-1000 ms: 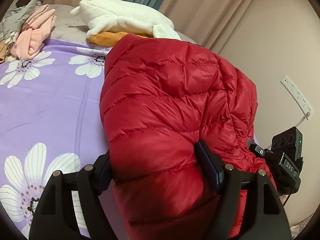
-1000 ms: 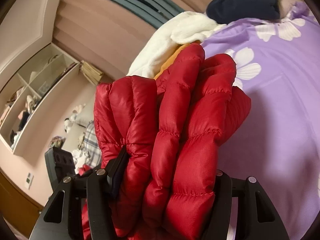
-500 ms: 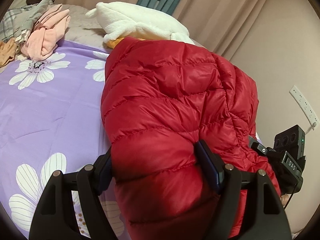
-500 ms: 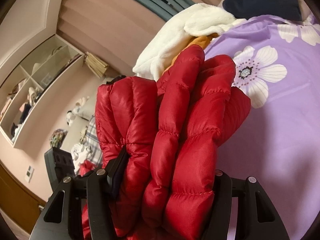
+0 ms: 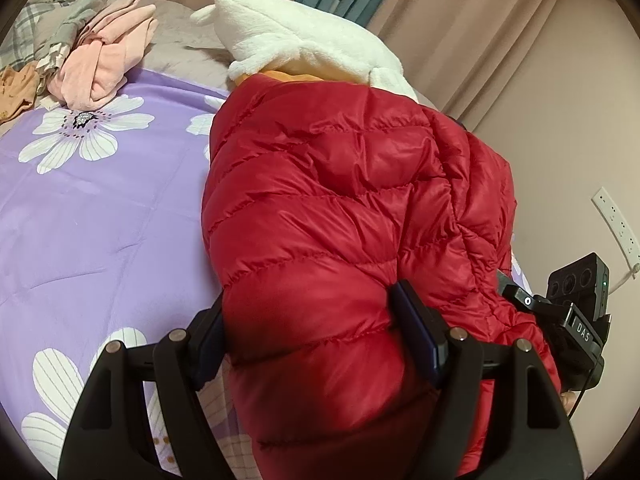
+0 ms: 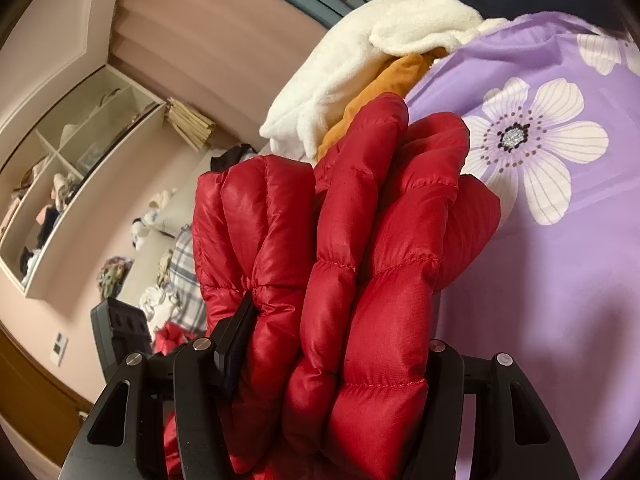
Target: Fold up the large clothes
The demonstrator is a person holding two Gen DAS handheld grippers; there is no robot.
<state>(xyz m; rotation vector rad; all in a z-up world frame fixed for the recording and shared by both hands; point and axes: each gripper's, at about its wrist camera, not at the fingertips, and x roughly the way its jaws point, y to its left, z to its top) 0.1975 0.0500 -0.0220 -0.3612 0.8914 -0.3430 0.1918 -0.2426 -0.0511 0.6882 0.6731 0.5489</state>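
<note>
The glossy red quilted down jacket [image 5: 344, 216] lay bunched along the edge of the bed, on the lilac bedcover printed with white flowers [image 5: 100, 216], and both claws were clenched on it. The left gripper [image 5: 316, 336] had its pads pressed into a thick puffed fold at the near end, and from there the jacket's long axis ran straight away from that claw toward the heap of white fleece over an orange cloth [image 5: 304, 44] at the far end. The right gripper [image 6: 336, 344] squeezed several stacked quilted layers of the same jacket [image 6: 344, 248]; in the left wrist view its black body [image 5: 576, 316] showed just beside the jacket's right flank, close to the wall with the white power strip [image 5: 616, 220]. So the two grips sat near one another at the same end of the garment, with the bulk stretching ahead of both and open bedcover to the left of it. Judged from that, the coming fold or laying-out would turn on carrying the held end across toward the free purple area, the left hand being the nearer to it. A pink crumpled garment [image 5: 104, 64] lay well apart at the far left.
</note>
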